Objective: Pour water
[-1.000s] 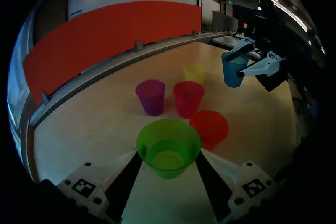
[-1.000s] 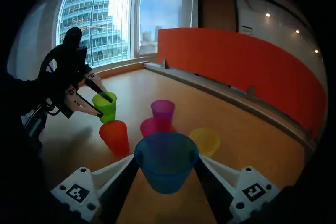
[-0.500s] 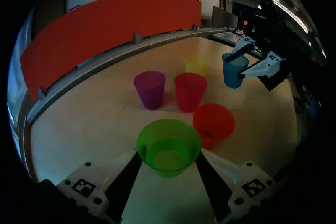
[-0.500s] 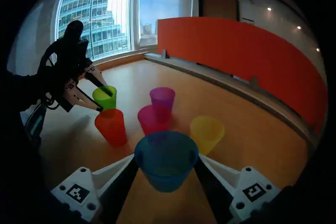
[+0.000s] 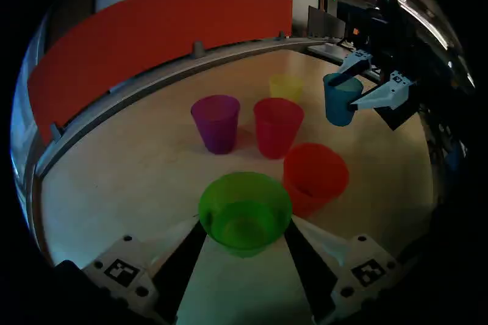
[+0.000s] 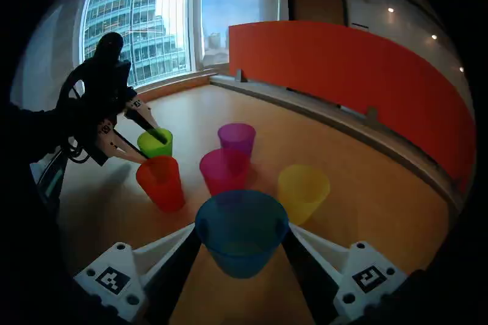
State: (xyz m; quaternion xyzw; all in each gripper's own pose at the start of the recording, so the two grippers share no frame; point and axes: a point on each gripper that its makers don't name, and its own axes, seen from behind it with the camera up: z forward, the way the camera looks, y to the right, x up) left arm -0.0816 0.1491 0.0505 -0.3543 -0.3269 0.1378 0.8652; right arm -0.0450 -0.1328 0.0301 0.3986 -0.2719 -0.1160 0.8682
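While both cups are carried upright, nothing is pouring yet. Entry as follows.

1. L hand-held gripper (image 5: 245,232): clenched on green cup (image 5: 245,206), fingers either side of its wall, mouth up. Contents: can't tell for sure.
2. R hand-held gripper (image 6: 241,241): clenched on blue cup (image 6: 241,221), also upright, held off the counter (image 5: 116,191). Seen from my L side it sits ahead and well to the right, up high.
3. Standing on counter, all upright and apart from each other: purple cup (image 5: 215,122), pink cup (image 5: 278,125), yellow cup (image 5: 285,86), orange cup (image 5: 316,174).
4. Backdrop: red partition (image 5: 152,26).

Key relation: orange cup lies just ahead and right of the green one, lower down. In the right gripper view the green cup shows just behind the orange rim. L hand is far nearer to it than R. My guess is green goes into orange, which calls for a short shift right, then a tip of the cup's vertical axis toward that mouth.

Change vs 1 s ago: in the left gripper view the standing cups have drifted nearer and the orange one looks bigger. In the right gripper view the green cup has dropped from above the orange cup to level with its rim. Grips unchanged.
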